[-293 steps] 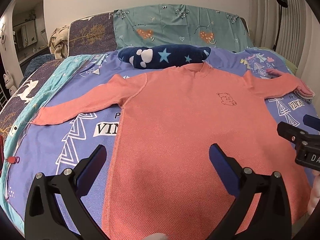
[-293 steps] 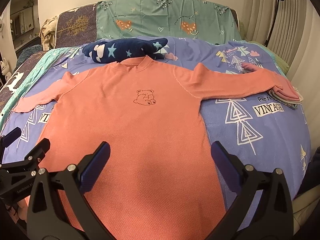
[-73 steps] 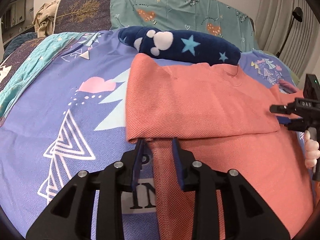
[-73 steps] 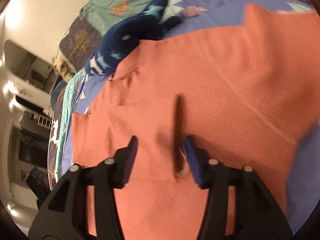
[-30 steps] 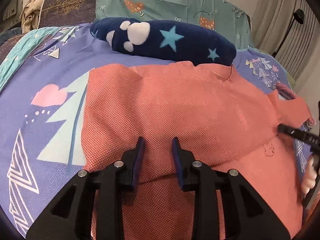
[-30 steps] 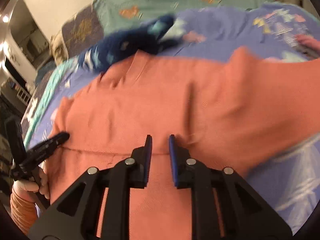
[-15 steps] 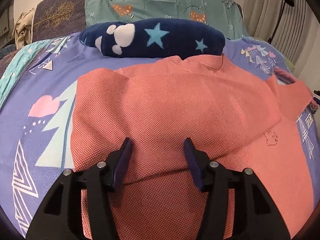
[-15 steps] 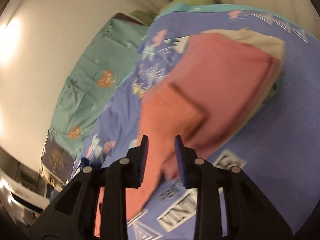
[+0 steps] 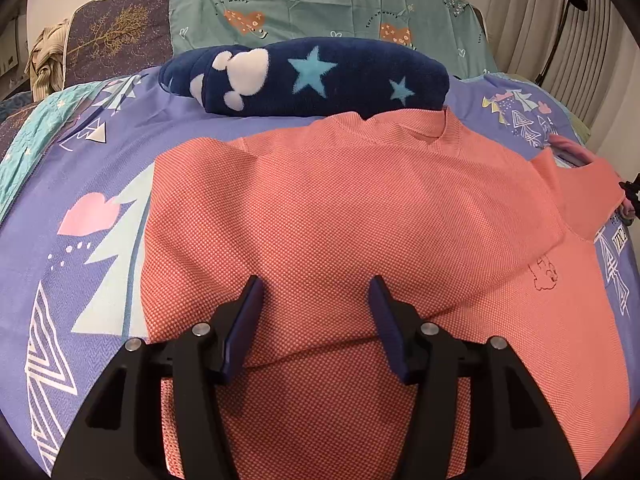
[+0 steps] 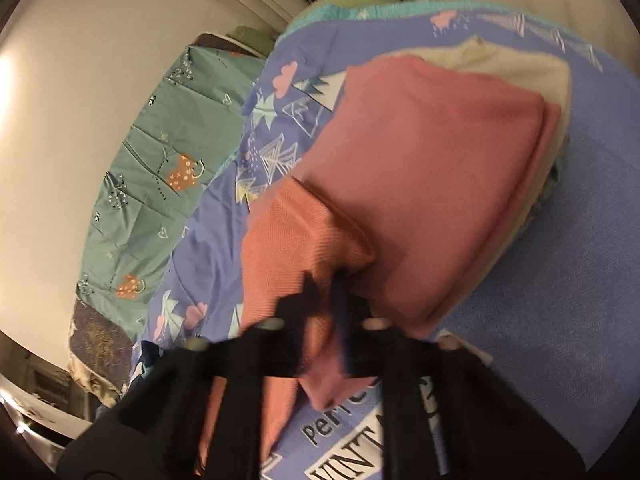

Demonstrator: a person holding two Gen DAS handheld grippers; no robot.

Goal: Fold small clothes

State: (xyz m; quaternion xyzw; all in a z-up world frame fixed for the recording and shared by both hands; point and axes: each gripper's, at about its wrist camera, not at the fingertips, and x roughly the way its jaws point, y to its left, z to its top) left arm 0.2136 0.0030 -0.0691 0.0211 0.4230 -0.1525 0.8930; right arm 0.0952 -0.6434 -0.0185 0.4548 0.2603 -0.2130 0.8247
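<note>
My left fingers (image 9: 316, 320) stand apart, hovering just over the coral shirt (image 9: 352, 248), with nothing pinched between them. The shirt lies spread on the bed, over the purple patterned bedspread (image 9: 80, 216). Its left side is folded across the body, so a doubled layer covers most of the chest and its lower edge runs just in front of my left fingers. A small bear outline (image 9: 543, 276) shows on the uncovered part at the right. The collar points towards a navy fleece bundle with stars (image 9: 308, 76) that touches the top of the shirt, and teal pillows (image 9: 320, 4) stand behind it.

My right fingers (image 10: 324, 292) have just been closing and now sit pressed together on the cuff end of the shirt's right sleeve (image 10: 296, 236); the view is blurred by motion, but the coral cloth bunches right at the tips. The sleeve end lies against a stack of folded clothes (image 10: 440, 168) near the bed's edge, a dusty pink piece on top and a beige one beneath it. Printed lettering on the bedspread (image 10: 360, 452) shows below the right fingers. From the left view, the sleeve (image 9: 580, 192) stretches out to the right, where a bit of the right tool (image 9: 632, 196) peeks in at the frame's edge.
</note>
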